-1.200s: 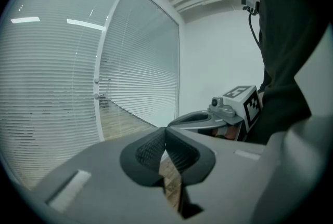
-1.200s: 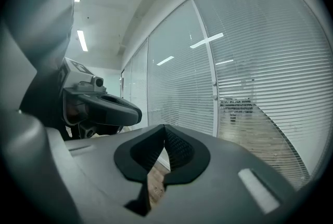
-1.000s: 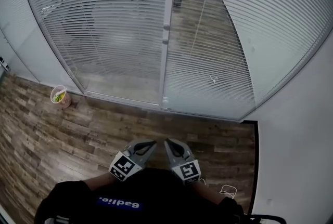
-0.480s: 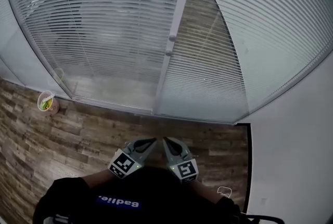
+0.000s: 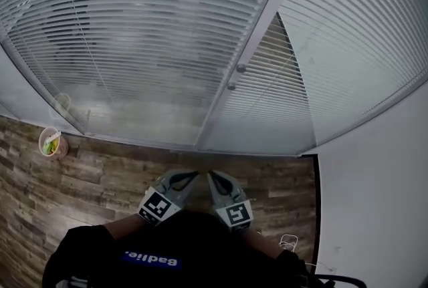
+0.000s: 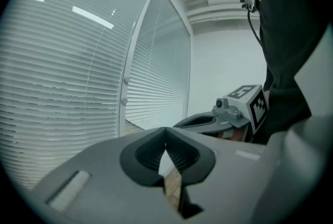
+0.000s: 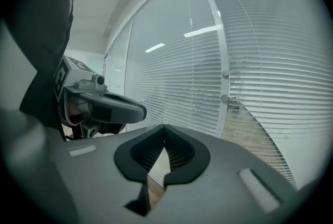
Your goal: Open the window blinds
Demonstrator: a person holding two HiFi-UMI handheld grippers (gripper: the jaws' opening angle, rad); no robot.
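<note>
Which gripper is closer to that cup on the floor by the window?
Left. The left gripper is well apart from the cup but on its side; the right gripper sits just beyond the left one, farther away.

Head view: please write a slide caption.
Standing before lowered window blinds, a person holds the left tongs and right tongs shut and empty above a wood floor.
</note>
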